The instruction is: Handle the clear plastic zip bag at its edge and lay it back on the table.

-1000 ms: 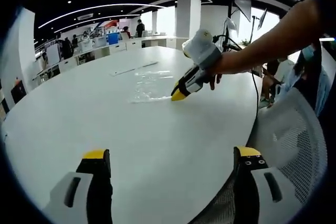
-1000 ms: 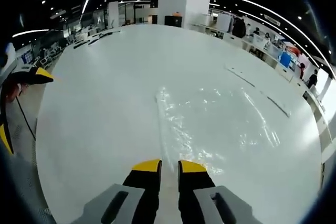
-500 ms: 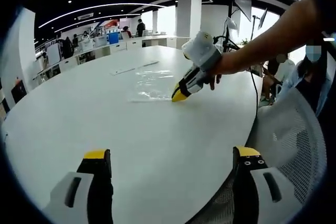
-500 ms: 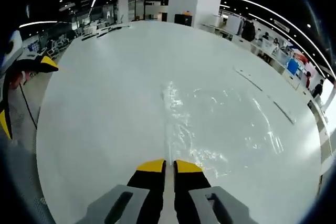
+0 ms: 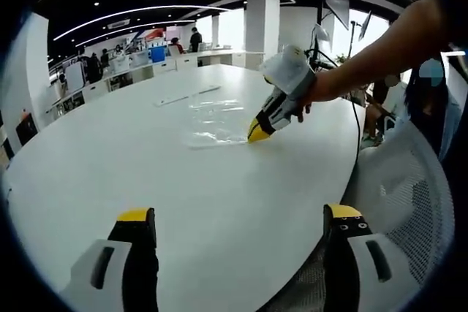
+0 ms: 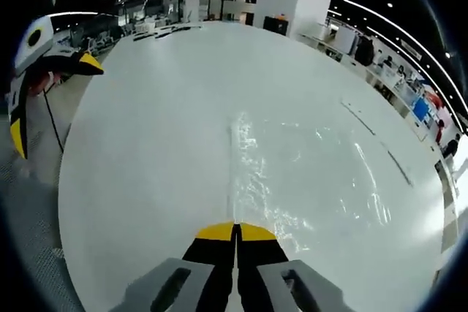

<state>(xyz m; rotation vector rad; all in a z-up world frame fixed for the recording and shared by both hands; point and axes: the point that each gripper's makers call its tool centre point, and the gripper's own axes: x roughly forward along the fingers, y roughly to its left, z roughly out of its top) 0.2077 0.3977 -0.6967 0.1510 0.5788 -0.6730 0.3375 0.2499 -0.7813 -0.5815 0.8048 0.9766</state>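
The clear plastic zip bag (image 6: 307, 173) lies flat on the white round table (image 6: 146, 151), crinkled and glinting under the ceiling lights. In the right gripper view, the right gripper (image 6: 235, 233) has its yellow-tipped jaws pressed together at the bag's near edge, pinching the plastic where its straight side edge runs up to the tips. In the left gripper view the same gripper (image 5: 257, 134) comes in from the right, held in the person's hand (image 5: 311, 96), its tip touching the near corner of the bag (image 5: 213, 122) on the tabletop (image 5: 219, 202). The left gripper (image 5: 238, 224) hangs near the table's edge, well apart from the bag, jaws spread wide and holding nothing (a mesh chair back (image 5: 409, 210) sits just beside its right jaw). Two thin strips (image 6: 373, 137) lie on the table beyond the bag.
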